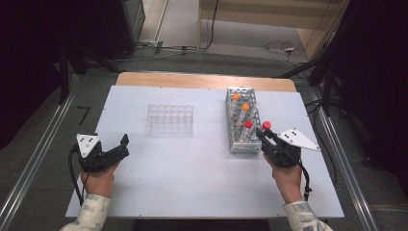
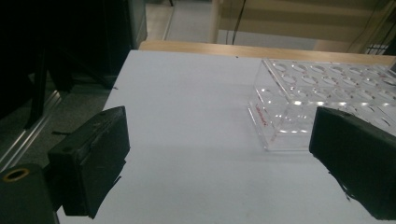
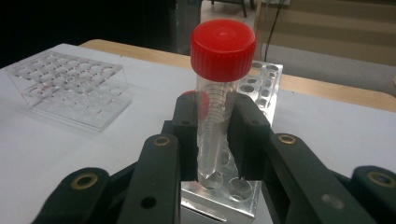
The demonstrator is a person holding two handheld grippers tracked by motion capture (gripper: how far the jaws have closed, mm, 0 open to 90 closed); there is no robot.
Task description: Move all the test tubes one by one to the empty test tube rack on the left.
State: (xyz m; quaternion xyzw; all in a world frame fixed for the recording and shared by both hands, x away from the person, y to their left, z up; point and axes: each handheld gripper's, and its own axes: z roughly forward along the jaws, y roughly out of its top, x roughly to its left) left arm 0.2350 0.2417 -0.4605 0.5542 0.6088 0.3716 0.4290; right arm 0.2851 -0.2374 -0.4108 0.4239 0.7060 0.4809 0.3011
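Observation:
My right gripper [image 1: 263, 134] is shut on a clear tube with a red cap [image 1: 266, 125], held upright just over the near right corner of the metal rack [image 1: 234, 144]. In the right gripper view the tube [image 3: 215, 116] stands between the two pads of that gripper [image 3: 215, 135], its lower end above the rack's holes [image 3: 224, 196]. The rack also holds two orange-capped tubes [image 1: 236, 96] and a red-capped one [image 1: 248, 124]. My left gripper [image 1: 122, 144] rests at the table's left, open and with nothing between its jaws [image 2: 219, 144].
A clear plastic rack [image 1: 170, 119] with several vacant holes sits on the white table [image 1: 192, 168], left of the metal rack and ahead of my left gripper [image 2: 327, 88]. Beyond the table's wooden far edge [image 1: 202, 79], cables lie on the floor.

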